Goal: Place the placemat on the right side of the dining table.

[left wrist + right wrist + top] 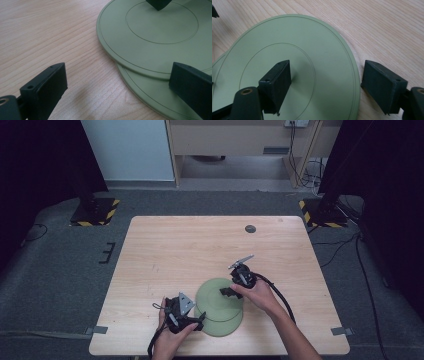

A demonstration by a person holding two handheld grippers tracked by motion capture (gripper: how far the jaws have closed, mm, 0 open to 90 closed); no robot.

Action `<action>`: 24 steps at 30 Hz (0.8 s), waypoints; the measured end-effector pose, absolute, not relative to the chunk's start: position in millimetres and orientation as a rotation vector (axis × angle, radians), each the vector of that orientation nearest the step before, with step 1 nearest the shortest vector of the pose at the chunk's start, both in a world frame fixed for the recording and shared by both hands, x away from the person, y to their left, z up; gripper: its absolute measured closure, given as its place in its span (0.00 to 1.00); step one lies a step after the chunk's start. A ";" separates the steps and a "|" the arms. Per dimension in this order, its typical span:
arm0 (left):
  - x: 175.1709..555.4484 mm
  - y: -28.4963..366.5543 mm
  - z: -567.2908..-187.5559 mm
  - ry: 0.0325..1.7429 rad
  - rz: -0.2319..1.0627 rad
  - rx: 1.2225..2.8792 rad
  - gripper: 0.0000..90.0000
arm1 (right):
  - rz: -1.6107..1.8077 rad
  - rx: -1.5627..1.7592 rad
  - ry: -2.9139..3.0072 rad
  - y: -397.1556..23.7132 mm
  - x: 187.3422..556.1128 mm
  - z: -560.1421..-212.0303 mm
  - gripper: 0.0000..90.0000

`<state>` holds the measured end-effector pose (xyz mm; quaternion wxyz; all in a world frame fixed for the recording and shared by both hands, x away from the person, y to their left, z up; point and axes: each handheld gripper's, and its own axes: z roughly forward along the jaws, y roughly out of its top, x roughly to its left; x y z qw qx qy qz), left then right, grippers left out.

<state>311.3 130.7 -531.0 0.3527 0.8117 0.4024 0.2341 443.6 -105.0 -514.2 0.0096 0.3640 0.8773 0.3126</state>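
Note:
Two flat pale-green plates lie overlapping near the front of the wooden table (175, 250). The upper plate (216, 292) rests partly on the lower plate (225, 326). My left gripper (200, 319) stands open at their left edge. One of its jaws is over bare wood, the other over the rims of the lower plate (150, 95) and upper plate (150, 40). My right gripper (228, 292) is open across the right rim of the upper plate (319, 62), one jaw above the plate, the other beyond its edge, neither pad pressing. The same right gripper (329, 83) and left gripper (117, 85) show wide gaps.
A small grey round cap (250, 228) is set into the table near its far edge. Two dark stands with striped bases (95, 212) (322, 215) flank the table on the grey floor. Cables (280, 295) trail from the grippers.

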 end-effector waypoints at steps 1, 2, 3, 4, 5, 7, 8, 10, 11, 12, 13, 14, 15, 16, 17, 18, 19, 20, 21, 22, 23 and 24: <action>311.3 130.8 -531.0 1.042 0.605 2.100 0.01 | 0.979 1.143 2.747 -104.7 443.3 -514.1 0.27; 311.4 130.7 -531.0 1.042 0.605 2.100 0.01 | 0.984 1.139 2.756 -104.5 443.1 -514.1 0.28; 311.4 130.7 -531.0 1.042 0.605 2.101 0.01 | 0.984 1.136 2.766 -104.1 442.7 -514.2 0.28; 311.4 130.7 -530.9 1.042 0.606 2.101 0.01 | 0.980 1.132 2.768 -103.7 442.1 -514.1 0.27; 311.4 130.6 -530.9 1.043 0.606 2.101 0.01 | 0.977 1.129 2.766 -103.5 441.6 -513.7 0.27; 311.4 130.4 -530.9 1.044 0.608 2.101 0.01 | 0.973 1.123 2.765 -103.5 441.0 -512.8 0.27; 311.4 130.3 -530.8 1.044 0.608 2.102 0.01 | 0.977 1.121 2.762 -103.8 440.8 -512.0 0.27; 311.3 130.3 -530.8 1.045 0.609 2.102 0.01 | 0.994 1.119 2.756 -105.0 440.7 -509.2 0.28; 311.3 130.3 -530.8 1.045 0.609 2.102 0.01 | 1.007 1.120 2.751 -105.9 440.6 -507.5 0.28; 311.3 130.2 -530.8 1.046 0.609 2.102 0.01 | 1.014 1.118 2.748 -106.9 440.2 -505.5 0.29; 311.4 130.2 -530.8 1.046 0.609 2.102 0.01 | 1.020 1.115 2.744 -107.5 439.3 -503.4 0.30; 311.4 130.1 -530.8 1.047 0.609 2.102 0.01 | 1.024 1.106 2.741 -108.1 438.5 -501.6 0.30; 311.4 130.0 -530.7 1.049 0.610 2.102 0.01 | 1.025 1.097 2.738 -108.6 437.3 -499.7 0.31; 311.5 129.9 -530.7 1.050 0.610 2.102 0.01 | 1.025 1.089 2.731 -109.0 436.0 -497.8 0.33; 311.5 129.8 -530.7 1.051 0.611 2.102 0.01 | 1.022 1.074 2.728 -109.5 434.8 -496.3 0.34; 311.5 129.8 -530.7 1.053 0.611 2.101 0.00 | 1.019 1.064 2.723 -110.0 433.5 -494.7 0.36; 311.6 129.8 -530.7 1.055 0.611 2.101 0.00 | 1.017 1.054 2.720 -110.5 432.1 -493.1 0.37; 311.5 129.6 -530.6 1.055 0.612 2.101 0.00 | 1.019 1.043 2.716 -111.0 430.8 -491.4 0.38; 311.4 129.5 -530.5 1.054 0.614 2.102 0.00 | 1.027 1.034 2.710 -111.7 429.4 -489.5 0.39; 311.4 129.5 -530.5 1.053 0.615 2.102 0.00 | 1.036 1.030 2.705 -112.4 427.9 -487.4 0.41; 311.4 129.5 -530.5 1.053 0.615 2.103 0.00 | 1.052 1.022 2.701 -113.2 426.8 -485.3 0.43; 311.4 129.5 -530.5 1.054 0.615 2.102 0.00 | 1.067 1.020 2.697 -113.8 425.5 -483.1 0.45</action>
